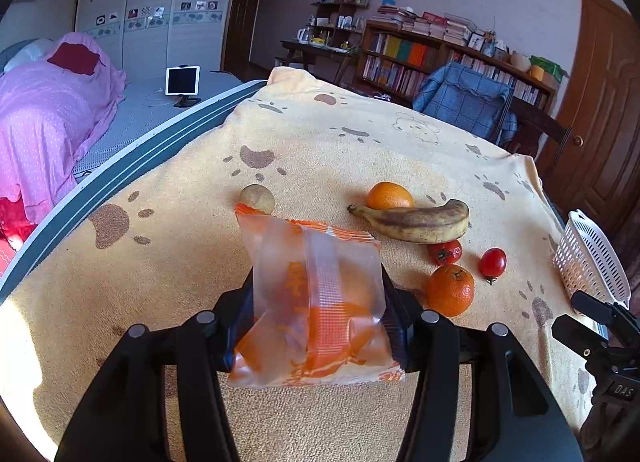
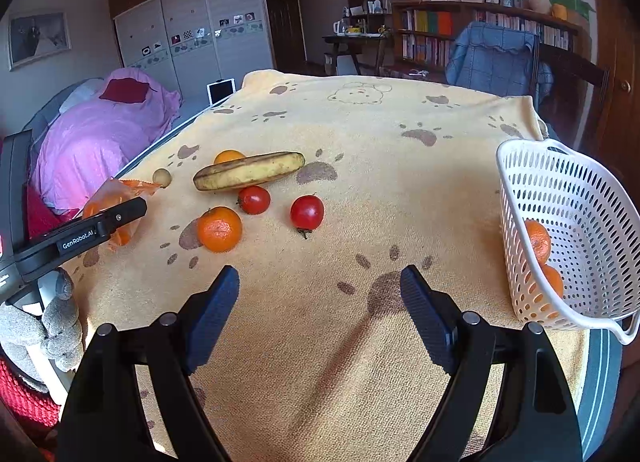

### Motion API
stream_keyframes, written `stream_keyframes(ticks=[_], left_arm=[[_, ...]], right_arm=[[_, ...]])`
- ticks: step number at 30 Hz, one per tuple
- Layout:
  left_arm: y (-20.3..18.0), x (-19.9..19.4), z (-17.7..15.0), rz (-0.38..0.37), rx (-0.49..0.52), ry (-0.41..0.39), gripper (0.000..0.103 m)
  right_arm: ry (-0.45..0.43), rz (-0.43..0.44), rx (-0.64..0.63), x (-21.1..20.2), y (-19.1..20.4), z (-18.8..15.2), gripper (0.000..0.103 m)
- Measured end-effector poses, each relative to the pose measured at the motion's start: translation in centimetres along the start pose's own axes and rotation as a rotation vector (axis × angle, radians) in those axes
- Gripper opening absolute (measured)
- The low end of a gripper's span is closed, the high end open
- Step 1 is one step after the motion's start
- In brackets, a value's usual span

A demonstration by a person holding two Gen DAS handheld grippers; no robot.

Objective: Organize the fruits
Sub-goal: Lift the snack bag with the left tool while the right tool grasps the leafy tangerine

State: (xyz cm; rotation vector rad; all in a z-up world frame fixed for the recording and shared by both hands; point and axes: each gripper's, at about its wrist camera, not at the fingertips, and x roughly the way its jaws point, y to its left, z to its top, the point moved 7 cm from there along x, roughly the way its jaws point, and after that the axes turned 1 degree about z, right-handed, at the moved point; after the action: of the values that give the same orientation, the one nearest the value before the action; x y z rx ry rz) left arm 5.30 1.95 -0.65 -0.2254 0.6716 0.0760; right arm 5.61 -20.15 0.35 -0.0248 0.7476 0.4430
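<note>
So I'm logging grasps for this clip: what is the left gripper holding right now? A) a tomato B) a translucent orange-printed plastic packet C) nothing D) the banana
B: the left gripper has its fingers closed on either side of the plastic packet, while the banana lies on the towel.

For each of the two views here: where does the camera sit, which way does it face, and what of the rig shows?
Left wrist: sits on the left tool, facing across the yellow blanket toward the bookshelf; its fingers clamp a plastic bag; the right tool shows at the right edge.
Right wrist: sits on the right tool, facing the same way; open fingers, white basket to the right, left tool at left edge.
Shared: banana, tomatoes, oranges, basket.
</note>
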Motion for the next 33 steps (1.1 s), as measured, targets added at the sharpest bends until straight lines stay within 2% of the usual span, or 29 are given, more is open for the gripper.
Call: stream_keyframes(ticks=[3, 8, 11, 13, 16, 23, 28, 33], left_arm=[[0.2, 0.1, 0.0, 0.009, -0.017, 0.006, 0.054], [0.7, 0.0, 0.0, 0.07, -0.03, -0.006, 0.054], [1.3, -0.1, 0.0, 0.083, -0.056, -0.014, 0.054], [1.7, -0.1, 0.1, 0.087, -0.07, -0.014, 0.054], [1.8, 0.1, 0.0, 0.085, -0.075, -0.006, 0.054], [2.0, 0.2, 0.0, 0.083, -0.083, -0.002, 0.054], [2.0, 0.3, 0.0, 0.081, -0.082, 0.0, 0.054], [1.9, 0.4, -0.1, 0.078, -0.077, 0.005, 0.054]], right_arm=[[0.035, 0.023, -0.012, 0.9, 1.5, 0.4, 0.084], [0.07, 0.058, -0.043, 3.1, 4.3, 1.3, 0.084], [0.077, 0.069, -0.073, 4.2, 5.9, 2.1, 0.076], [0.09, 0.077, -0.081, 5.1, 6.7, 2.5, 0.063], [0.097, 0.085, -0.085, 6.2, 7.5, 2.9, 0.059], [0.121, 0.059, -0.081, 8.4, 7.9, 3.1, 0.053], [0.151, 0.041, -0.073, 9.6, 7.4, 2.6, 0.042], [0.143, 0.054, -0.05, 9.5, 7.0, 2.5, 0.041]])
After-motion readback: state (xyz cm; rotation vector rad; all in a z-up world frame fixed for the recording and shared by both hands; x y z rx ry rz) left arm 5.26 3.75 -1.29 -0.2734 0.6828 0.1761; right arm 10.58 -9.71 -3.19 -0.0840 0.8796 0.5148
